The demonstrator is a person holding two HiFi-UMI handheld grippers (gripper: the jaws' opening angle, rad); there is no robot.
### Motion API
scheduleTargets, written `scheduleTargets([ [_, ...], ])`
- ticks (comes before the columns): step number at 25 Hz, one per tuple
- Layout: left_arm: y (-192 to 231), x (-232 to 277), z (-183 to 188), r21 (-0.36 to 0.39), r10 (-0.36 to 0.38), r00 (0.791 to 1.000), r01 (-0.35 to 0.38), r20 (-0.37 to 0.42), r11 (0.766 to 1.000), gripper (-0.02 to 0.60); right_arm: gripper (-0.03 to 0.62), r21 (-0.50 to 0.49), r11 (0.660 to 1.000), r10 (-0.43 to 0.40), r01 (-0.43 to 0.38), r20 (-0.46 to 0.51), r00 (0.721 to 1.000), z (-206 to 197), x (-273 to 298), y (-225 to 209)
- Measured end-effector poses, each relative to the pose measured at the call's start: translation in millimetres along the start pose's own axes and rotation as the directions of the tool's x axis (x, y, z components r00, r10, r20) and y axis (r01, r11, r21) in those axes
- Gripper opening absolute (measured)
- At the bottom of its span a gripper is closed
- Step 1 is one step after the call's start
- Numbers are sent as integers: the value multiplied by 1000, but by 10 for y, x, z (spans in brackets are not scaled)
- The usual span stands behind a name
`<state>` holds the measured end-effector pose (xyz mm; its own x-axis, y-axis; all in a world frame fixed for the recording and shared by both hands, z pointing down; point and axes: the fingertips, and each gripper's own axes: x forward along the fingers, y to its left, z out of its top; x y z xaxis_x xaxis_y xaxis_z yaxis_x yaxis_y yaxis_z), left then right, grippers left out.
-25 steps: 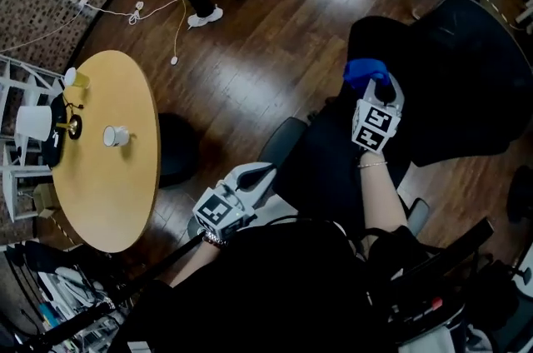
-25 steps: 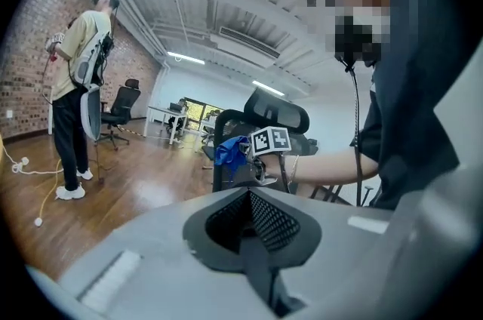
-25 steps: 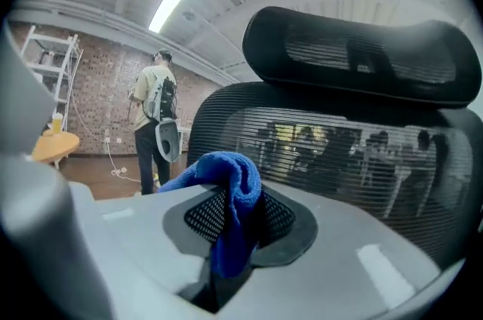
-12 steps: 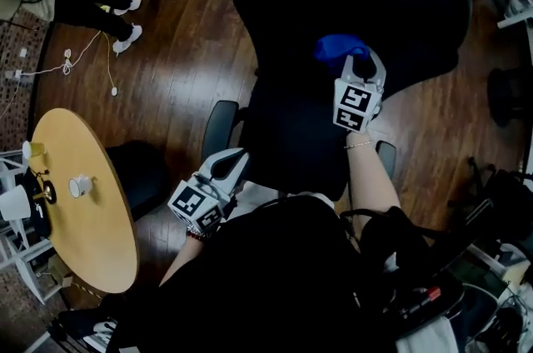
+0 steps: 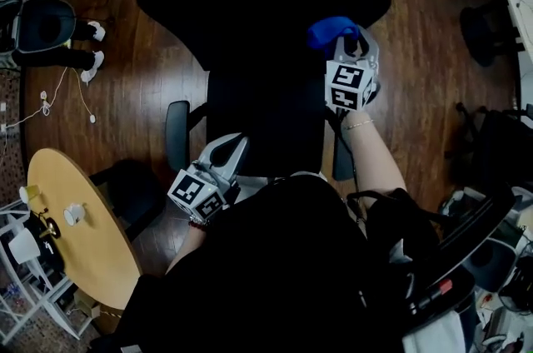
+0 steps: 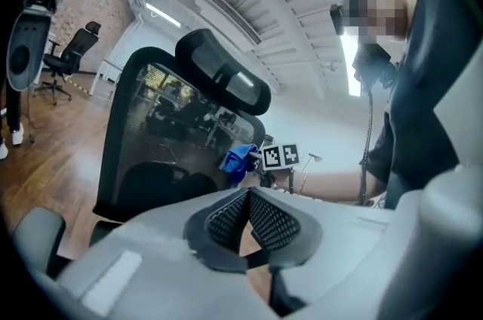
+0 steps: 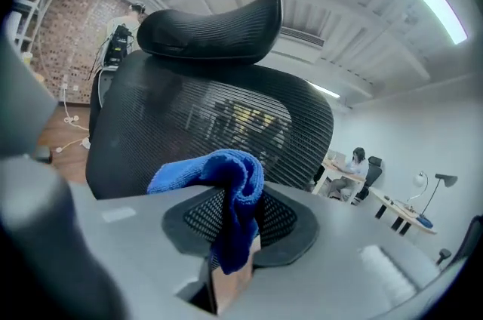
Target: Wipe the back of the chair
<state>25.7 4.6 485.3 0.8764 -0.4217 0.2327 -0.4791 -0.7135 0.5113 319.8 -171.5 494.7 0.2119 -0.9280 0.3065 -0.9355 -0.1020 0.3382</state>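
Chair (image 5: 250, 2) has been swung squarely ahead, its back (image 7: 189, 115) just beyond the cloth (image 7: 226, 175) pinched by the right hand-held gripper (image 7: 235, 224) — the left hand-held gripper (image 6: 247, 216) is pressed together, farther off.

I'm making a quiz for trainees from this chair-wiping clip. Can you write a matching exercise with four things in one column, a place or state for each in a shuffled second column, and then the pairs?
Things
1. blue cloth
2. left gripper
3. headrest
4. round table

Places or states
A. jaws together, nothing between them
B. sits on top of the chair's mesh back
C. at the lower left of the head view, with a white cup on it
D. pinched in the right gripper

Pairs: 1-D, 2-A, 3-B, 4-C
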Motion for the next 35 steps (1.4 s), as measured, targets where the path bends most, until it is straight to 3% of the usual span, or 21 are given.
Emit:
scheduleTargets([
  [3, -126, 66, 133, 9, 17, 998, -18, 68, 1000, 5, 87, 0, 1000, 22, -22, -6, 1000, -87, -44, -156],
  [7, 33, -190, 253, -5, 98, 988, -98, 121, 995, 5, 87, 15, 1000, -19, 20, -39, 999, -221, -117, -287],
  [11, 228, -586, 245, 9, 164, 977, -167, 140, 986, 5, 86, 116, 983, -130, 143, -118, 984, -469, -175, -478],
  [14, 225, -789, 344, 60, 140, 973, -153, 185, 986, 5, 84, 175, 950, -207, 258, -264, 942, -827, -285, -517],
  [16, 293, -892, 356, 72, 113, 974, -130, 196, 989, 5, 81, 209, 957, -139, 202, -281, 950, -904, -328, -198],
  [19, 450, -1026, 352, 81, 87, 978, -104, 190, 991, 5, 80, 186, 983, 28, 10, -199, 980, -684, -334, 574],
  [23, 704, -1291, 364, 74, 97, 982, -110, 163, 991, 5, 80, 265, 956, 166, -124, -142, 976, -382, -175, 1602],
  [26, 933, -1538, 367, 94, 106, 985, -120, 138, 988, 5, 80, 291, 928, 266, -234, -76, 961, -55, 22, 2448],
  [29, 1154, -1778, 408, 83, 156, 975, -171, 155, 982, 5, 80, 263, 882, 407, -390, -8, 914, 333, 158, 3301],
  [31, 1232, -1891, 420, 75, 185, 968, -199, 168, 977, 5, 80, 232, 876, 429, -424, 29, 903, 560, 237, 3635],
  [35, 1186, -1962, 313, 67, 203, 968, -214, 145, 975, 5, 80, 261, 894, 372, -365, 26, 928, 695, 428, 3665],
])
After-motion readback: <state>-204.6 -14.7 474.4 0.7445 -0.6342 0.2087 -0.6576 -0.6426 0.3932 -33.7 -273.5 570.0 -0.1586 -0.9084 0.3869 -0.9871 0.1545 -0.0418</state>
